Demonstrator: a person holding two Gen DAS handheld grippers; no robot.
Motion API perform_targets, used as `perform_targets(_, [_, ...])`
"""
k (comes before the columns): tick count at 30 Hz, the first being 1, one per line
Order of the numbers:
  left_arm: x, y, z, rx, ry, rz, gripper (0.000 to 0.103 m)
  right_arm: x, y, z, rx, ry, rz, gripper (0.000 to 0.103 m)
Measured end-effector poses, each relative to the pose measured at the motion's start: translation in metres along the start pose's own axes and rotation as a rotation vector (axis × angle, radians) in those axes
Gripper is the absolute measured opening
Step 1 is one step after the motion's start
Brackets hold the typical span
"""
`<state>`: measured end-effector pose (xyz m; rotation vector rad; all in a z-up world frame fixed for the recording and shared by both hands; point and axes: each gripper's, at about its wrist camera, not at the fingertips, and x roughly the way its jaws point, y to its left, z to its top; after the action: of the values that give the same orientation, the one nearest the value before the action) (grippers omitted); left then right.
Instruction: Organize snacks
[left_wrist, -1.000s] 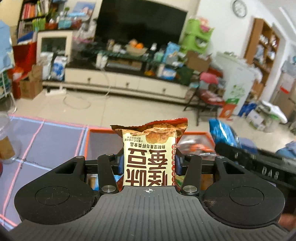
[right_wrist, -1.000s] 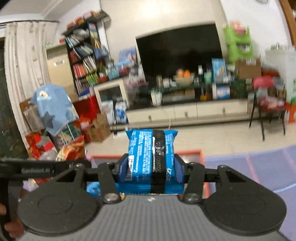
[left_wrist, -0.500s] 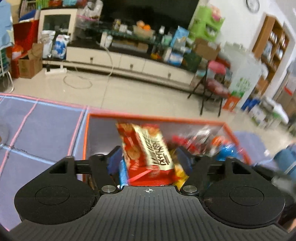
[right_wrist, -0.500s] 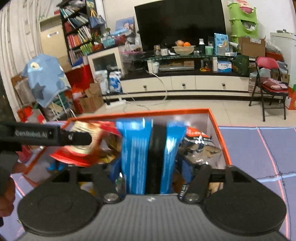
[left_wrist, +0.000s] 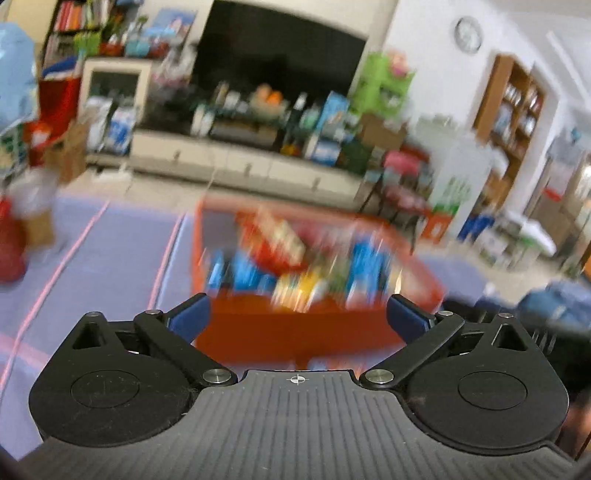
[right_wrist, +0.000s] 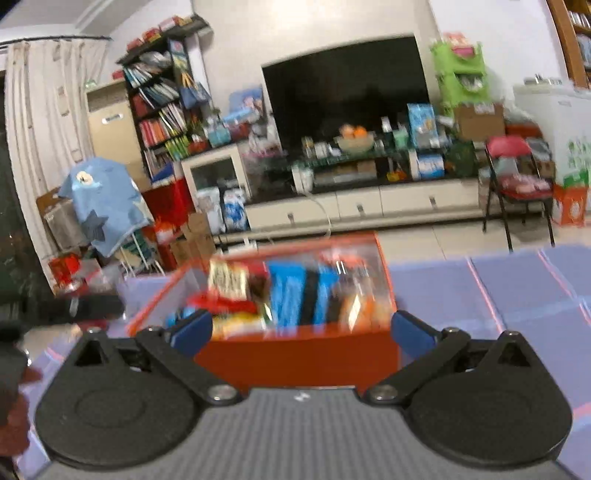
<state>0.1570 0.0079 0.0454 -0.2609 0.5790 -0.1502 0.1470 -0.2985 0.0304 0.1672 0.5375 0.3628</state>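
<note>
The purple mat carries an orange box, which sits directly ahead of both tools. Snack packets fill the box: a blue packet stands beside a red packet, the rest blurred. The left gripper and right gripper each hang just short of the near wall, jaws spread wide, nothing between them. Judgement: a deposit step is complete. The next move calls for locating a loose snack outside the box; none shows here.
</note>
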Motion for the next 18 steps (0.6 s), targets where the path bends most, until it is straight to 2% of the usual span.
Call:
perform_targets(2, [-0.004,0.009,-0.025,-0.026,0.062,0.016,0.077,0.004,-0.005,-0.014,0.023,0.059,-0.009,0.103])
perform_targets(6, [-0.005,0.023,-0.048,-0.048,0.125,0.043,0.076,0.022,0.002,-0.036,-0.011,0.162,0.01,0.102])
perform_targets(8, [-0.006,0.028,-0.049,-0.048,0.122,0.074,0.075,0.032,0.015,-0.041,-0.06,0.184,0.036,0.102])
perform_targets(11, [-0.01,0.038,-0.044,-0.083,0.084,0.091,0.076,0.054,0.04,-0.042,-0.143,0.219,0.14,0.102])
perform_targets(15, [-0.013,0.054,-0.042,-0.128,0.074,0.081,0.077,0.087,0.072,-0.045,-0.354,0.201,0.112,0.102])
perform_targets(18, [-0.012,0.065,-0.039,-0.148,0.082,0.093,0.077,0.104,0.072,-0.057,-0.336,0.267,0.14,0.099])
